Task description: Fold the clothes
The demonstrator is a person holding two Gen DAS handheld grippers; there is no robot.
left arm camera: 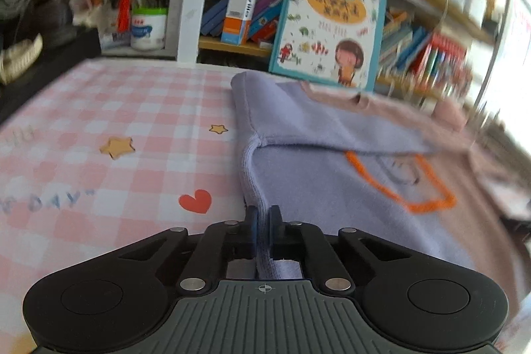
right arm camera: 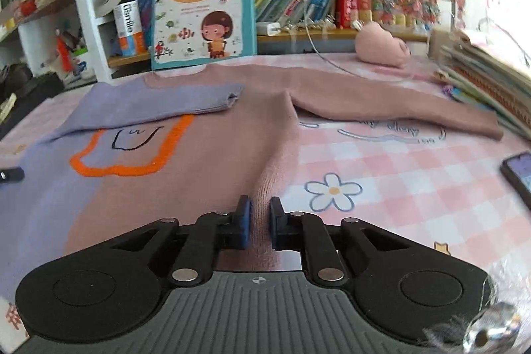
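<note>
Knitwear lies flat on the table: one soft two-tone sweater [right arm camera: 205, 155], lilac on one half and dusty pink on the other, with a thick orange yarn outline [right arm camera: 132, 155] stitched on its chest around a thin black line drawing. Its lilac sleeve [right arm camera: 159, 103] is folded across the chest; its pink sleeve [right arm camera: 398, 108] stretches out sideways. The left gripper [left arm camera: 263, 223], black with blue pads, is clamped on the ribbed lilac hem edge at the sweater's near corner. The right gripper [right arm camera: 260, 221] stands narrow with the ribbed pink hem edge pinched between its pads. Under the sweater is a pink-and-white checked tablecloth [right arm camera: 398, 175] printed with one white flower [right arm camera: 333, 189], one red heart [left arm camera: 195, 200] and two yellow stars [left arm camera: 116, 147]. One teal-bordered picture book [right arm camera: 204, 5] leans upright behind the collar, against shelves of books. One rolled pink fabric bundle [right arm camera: 381, 47] sits near it, one dark phone [right arm camera: 517, 175] lies at the cloth's edge, and a stack of notebooks [right arm camera: 488, 78] touches the pink cuff.
</note>
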